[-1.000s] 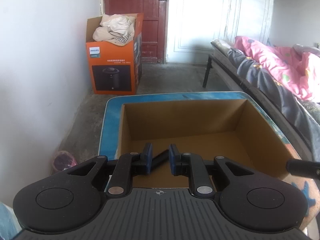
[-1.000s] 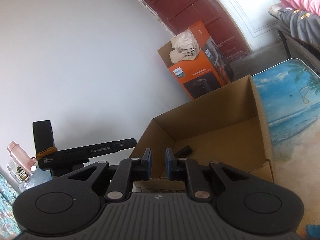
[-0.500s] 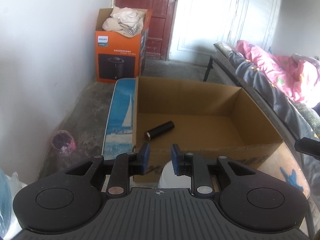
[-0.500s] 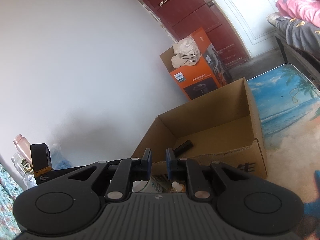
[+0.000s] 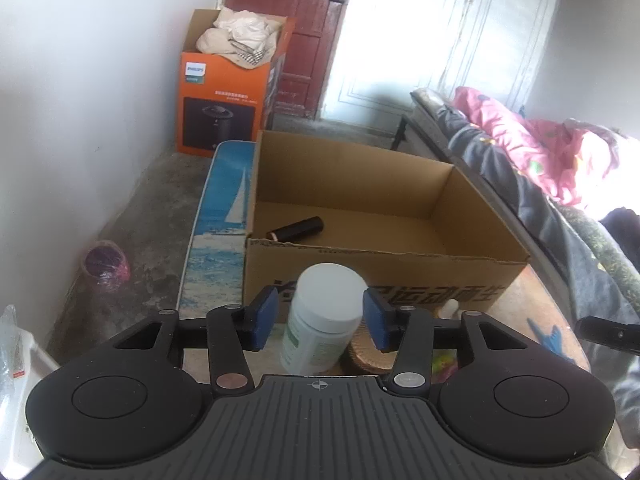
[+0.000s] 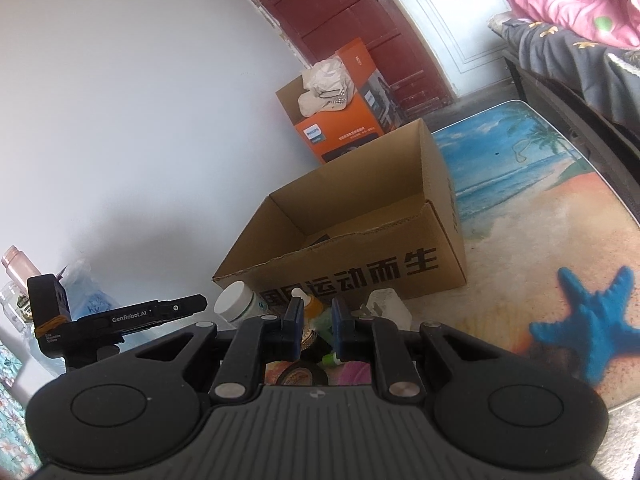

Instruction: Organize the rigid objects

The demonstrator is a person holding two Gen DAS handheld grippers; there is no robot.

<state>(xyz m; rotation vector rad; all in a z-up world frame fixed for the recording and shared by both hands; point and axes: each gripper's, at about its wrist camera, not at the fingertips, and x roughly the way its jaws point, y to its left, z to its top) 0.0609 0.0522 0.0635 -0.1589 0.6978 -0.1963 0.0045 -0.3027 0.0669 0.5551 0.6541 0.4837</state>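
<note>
An open cardboard box (image 5: 384, 268) stands on the beach-print table with a black cylinder (image 5: 298, 229) lying inside near its left wall. In front of the box stands a white-capped pill bottle (image 5: 320, 300). My left gripper (image 5: 320, 320) is opening; the bottle sits between its blue pads, which do not touch it. My right gripper (image 6: 316, 326) is shut on nothing, held above a cluster of small items: a black tape roll (image 6: 300, 376), a small orange bottle (image 6: 306, 304) and a white block (image 6: 386, 308). The pill bottle (image 6: 236, 306) and the box (image 6: 360, 268) also show in the right wrist view.
An orange appliance box (image 5: 224, 108) stuffed with cloth stands by the red door. A bed with a pink quilt (image 5: 540, 152) runs along the right. A pink bin (image 5: 106, 266) is on the floor at left. Bottles (image 6: 16, 280) stand at the far left of the table (image 6: 540, 208).
My left gripper drew back out of the box, leaving the black cylinder inside, and opened around the white bottle. My right gripper also pulled back and stayed shut.
</note>
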